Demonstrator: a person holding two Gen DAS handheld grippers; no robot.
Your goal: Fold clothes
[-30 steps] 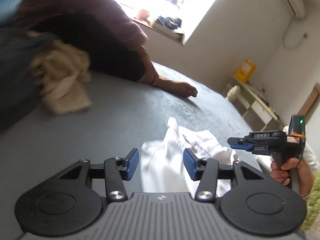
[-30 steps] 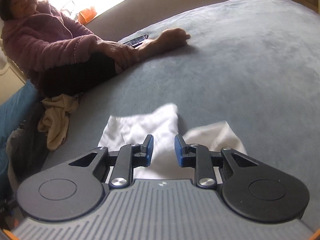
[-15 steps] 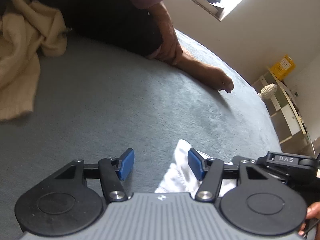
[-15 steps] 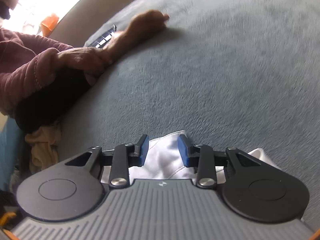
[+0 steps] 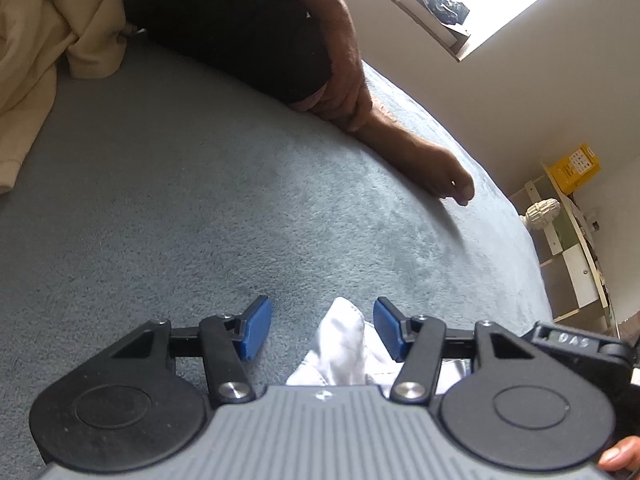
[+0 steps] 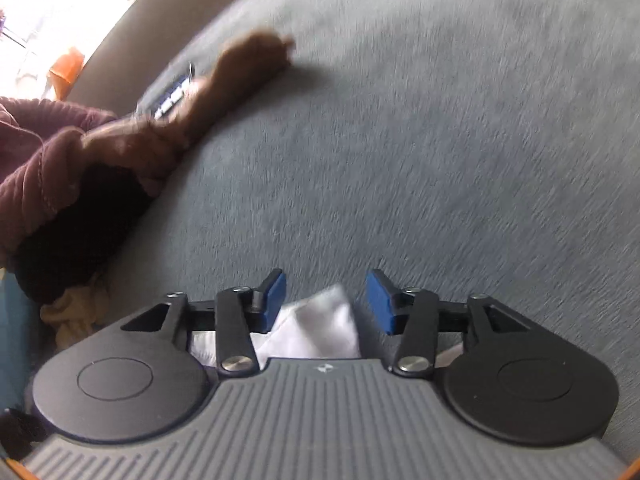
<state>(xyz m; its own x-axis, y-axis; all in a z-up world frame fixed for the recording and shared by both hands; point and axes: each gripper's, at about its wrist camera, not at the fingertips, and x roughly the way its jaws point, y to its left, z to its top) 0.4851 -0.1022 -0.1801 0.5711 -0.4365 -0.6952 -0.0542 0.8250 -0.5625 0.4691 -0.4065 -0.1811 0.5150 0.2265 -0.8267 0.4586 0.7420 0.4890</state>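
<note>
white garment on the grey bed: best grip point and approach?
Grip the white garment by its raised corner peak, coming down from above with the left gripper. The peak stands up off the grey bed between the open jaws, so they can close across it.

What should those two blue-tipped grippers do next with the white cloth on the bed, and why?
Probably ease both down and close them on the cloth. The left gripper and the right gripper are each open, the right having just been opening, with a corner of the white cloth between the pads but not pinched. Each corner lies loose on the grey bed cover, so nothing can be folded until it is held.
</note>
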